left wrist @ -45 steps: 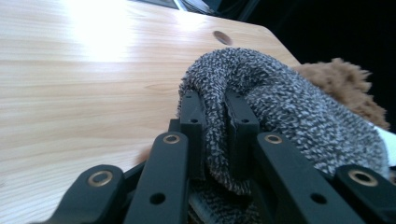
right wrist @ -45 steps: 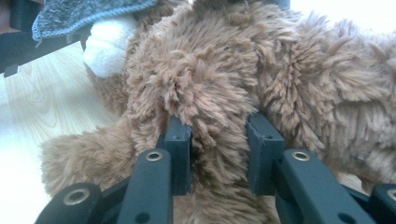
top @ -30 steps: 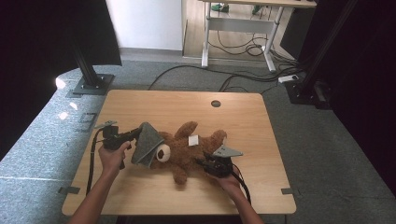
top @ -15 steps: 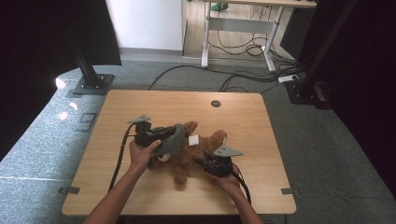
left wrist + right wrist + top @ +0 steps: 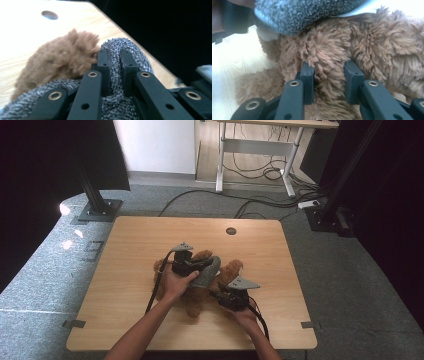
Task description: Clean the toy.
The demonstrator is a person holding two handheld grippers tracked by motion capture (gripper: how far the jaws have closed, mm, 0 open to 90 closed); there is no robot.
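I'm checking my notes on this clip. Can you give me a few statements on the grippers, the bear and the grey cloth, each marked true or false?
1. The left gripper is shut on the grey cloth. True.
2. The right gripper grips the table edge. False: its jaws clasp the bear.
3. The bear lies on the wooden table. True.
4. The cloth lies flat on the floor. False: it is held over the bear.
5. The table has a round hole near its far edge. True.
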